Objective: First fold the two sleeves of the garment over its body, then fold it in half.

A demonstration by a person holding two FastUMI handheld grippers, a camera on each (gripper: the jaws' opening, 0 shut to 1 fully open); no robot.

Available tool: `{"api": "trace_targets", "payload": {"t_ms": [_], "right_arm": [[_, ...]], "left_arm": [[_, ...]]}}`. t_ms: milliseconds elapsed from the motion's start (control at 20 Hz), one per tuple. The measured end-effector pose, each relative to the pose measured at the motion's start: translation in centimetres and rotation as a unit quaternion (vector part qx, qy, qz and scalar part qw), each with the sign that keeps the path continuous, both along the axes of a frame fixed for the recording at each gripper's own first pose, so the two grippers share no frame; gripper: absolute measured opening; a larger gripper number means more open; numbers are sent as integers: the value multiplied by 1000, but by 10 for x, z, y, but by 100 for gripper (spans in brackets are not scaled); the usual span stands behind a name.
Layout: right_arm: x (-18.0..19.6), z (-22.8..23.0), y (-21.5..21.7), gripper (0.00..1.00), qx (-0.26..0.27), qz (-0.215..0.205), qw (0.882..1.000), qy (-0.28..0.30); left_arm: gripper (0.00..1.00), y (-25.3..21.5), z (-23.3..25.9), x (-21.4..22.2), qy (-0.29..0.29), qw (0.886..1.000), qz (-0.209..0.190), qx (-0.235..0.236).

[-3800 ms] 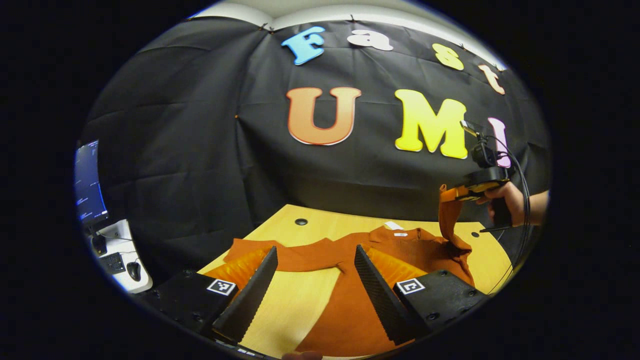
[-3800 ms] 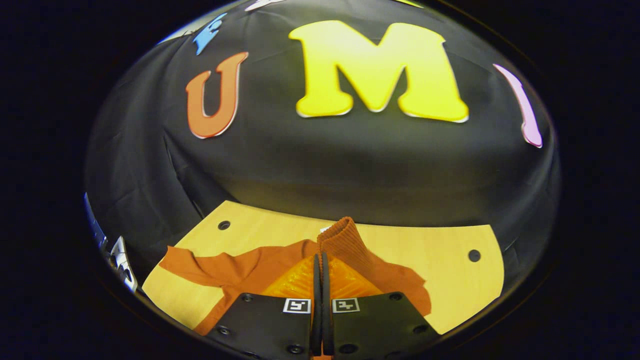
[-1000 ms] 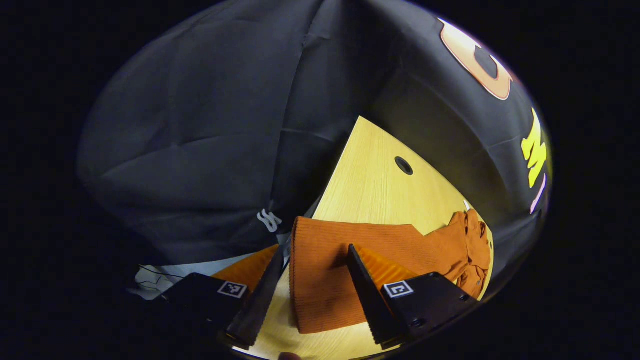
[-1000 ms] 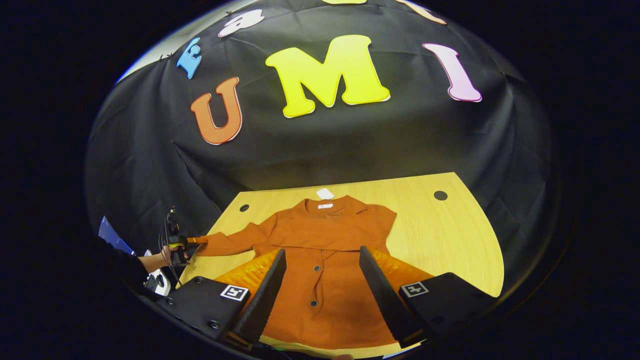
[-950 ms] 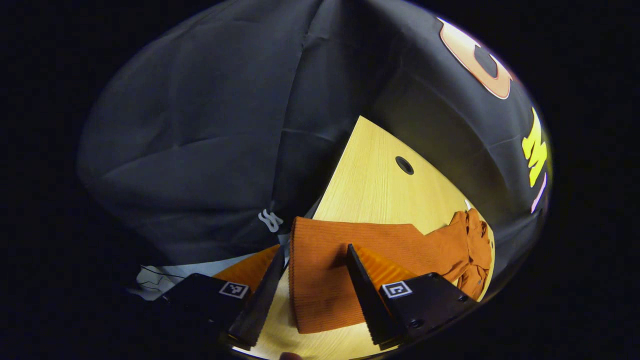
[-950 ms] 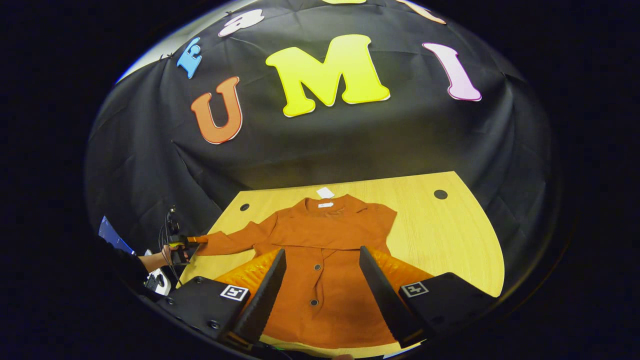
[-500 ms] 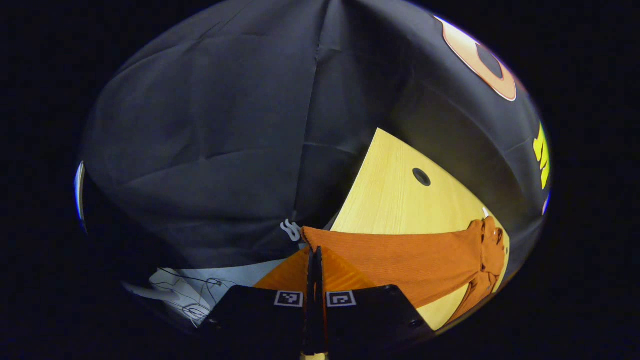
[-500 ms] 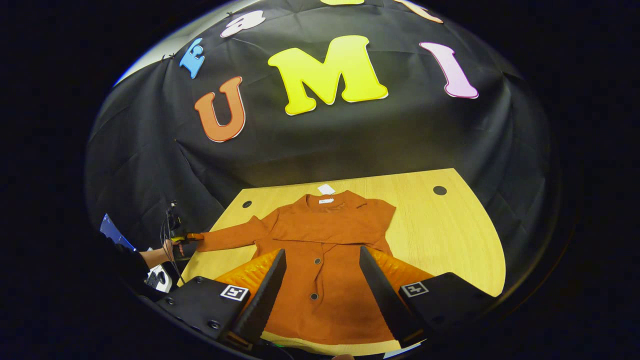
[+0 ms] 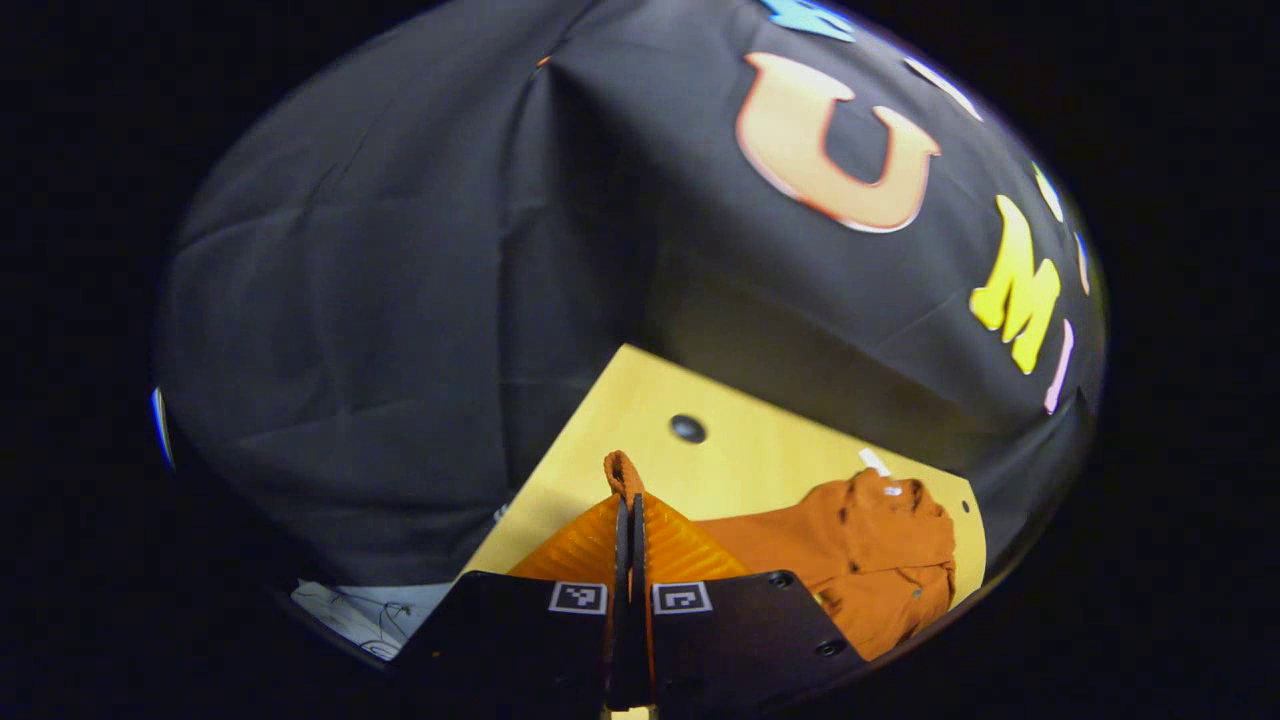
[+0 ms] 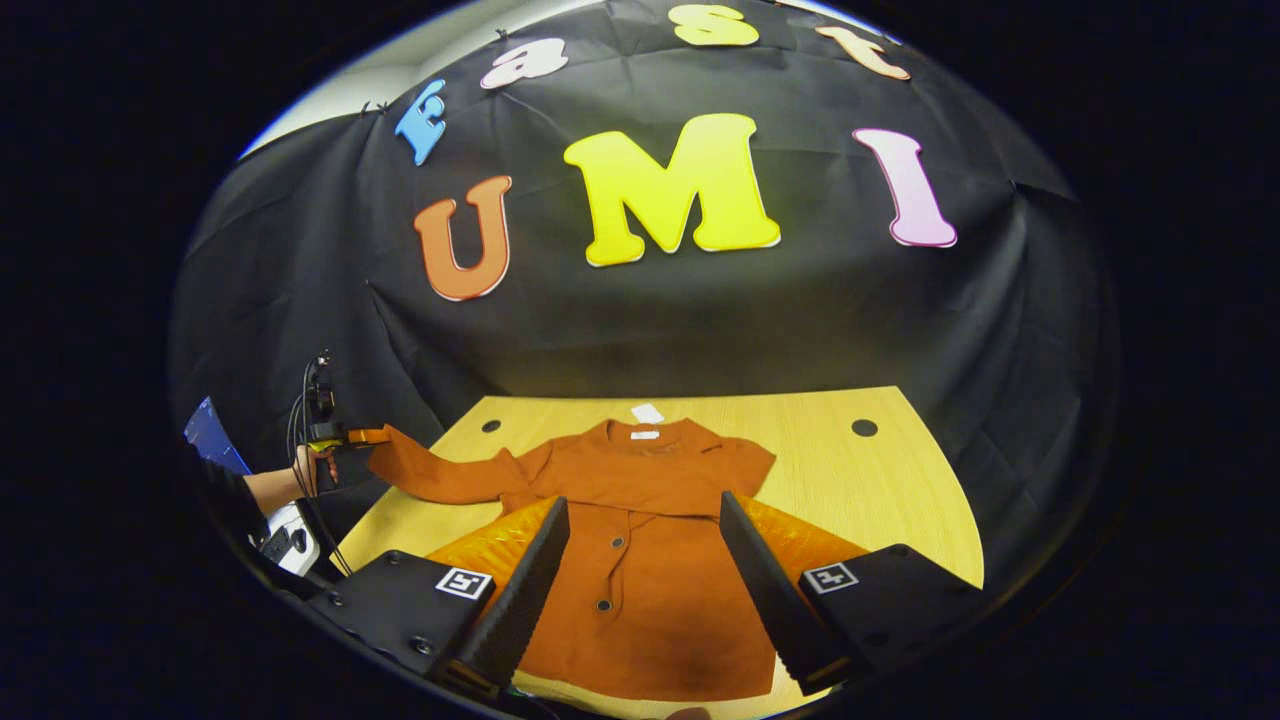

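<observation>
Booth w/ black cloth wall (image 10: 700, 330) behind a light wood table (image 10: 900, 490); two dark round holes near the table's far corners. Rust-orange button-front garment (image 10: 650, 560) lies flat on the table, collar twd the wall, hem twd me, small white tag (image 10: 647, 413) at the neck.

In the right gripper view my right gripper (image 10: 645, 580) hangs over the lower part of the garment, fingers spread wide, nothing between them, not touching the cloth as far as I can tell. Buttons run down the middle of the garment btw the two fingers. The garment's sleeve on the right of this view is already folded across the chest, its edge making a straight line over the body. The other sleeve (image 10: 440, 475) stretches out to the left, raised off the table at its end.

That end is pinched in my left gripper (image 10: 350, 437), seen far left in the right gripper view, w/ my hand (image 10: 305, 470) behind it and cables above. A computer mouse (image 10: 297, 540) and a bit of a screen sit lower left, beyond the table edge.

In the left gripper view the left gripper (image 9: 629, 520) has its fingers pressed together on the ribbed cuff (image 9: 622, 472), which sticks up just past the tips. The sleeve runs from there twd the garment body (image 9: 880, 540) on the right, bunched near the collar. One table hole (image 9: 688, 428) sits just beyond the cuff.
</observation>
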State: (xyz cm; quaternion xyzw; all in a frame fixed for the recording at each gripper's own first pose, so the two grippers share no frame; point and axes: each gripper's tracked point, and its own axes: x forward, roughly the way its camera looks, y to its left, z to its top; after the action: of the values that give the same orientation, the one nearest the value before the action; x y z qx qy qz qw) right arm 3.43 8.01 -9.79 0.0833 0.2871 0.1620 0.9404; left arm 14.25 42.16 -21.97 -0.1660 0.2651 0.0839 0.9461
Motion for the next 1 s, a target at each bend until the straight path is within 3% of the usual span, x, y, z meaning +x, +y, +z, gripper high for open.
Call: {"api": "trace_targets", "payload": {"t_ms": [150, 400, 800, 1000], "right_arm": [[-3, 13, -16, 96, 18, -6, 1000, -23], [-7, 37, -61, 97, 33, -25, 997, -59], [-26, 47, -143, 96, 19, -76, 993, -85], [-35, 40, -179, 97, 2, -99, 992, -77]], "left_arm": [[2, -60, 67, 15, -56, 997, -31, 35], [3, -195, 132, 48, -96, 990, -102, 28], [2, -427, 104, 79, -66, 969, -238, 11], [3, -523, 66, 87, -43, 961, -274, 0]]}}
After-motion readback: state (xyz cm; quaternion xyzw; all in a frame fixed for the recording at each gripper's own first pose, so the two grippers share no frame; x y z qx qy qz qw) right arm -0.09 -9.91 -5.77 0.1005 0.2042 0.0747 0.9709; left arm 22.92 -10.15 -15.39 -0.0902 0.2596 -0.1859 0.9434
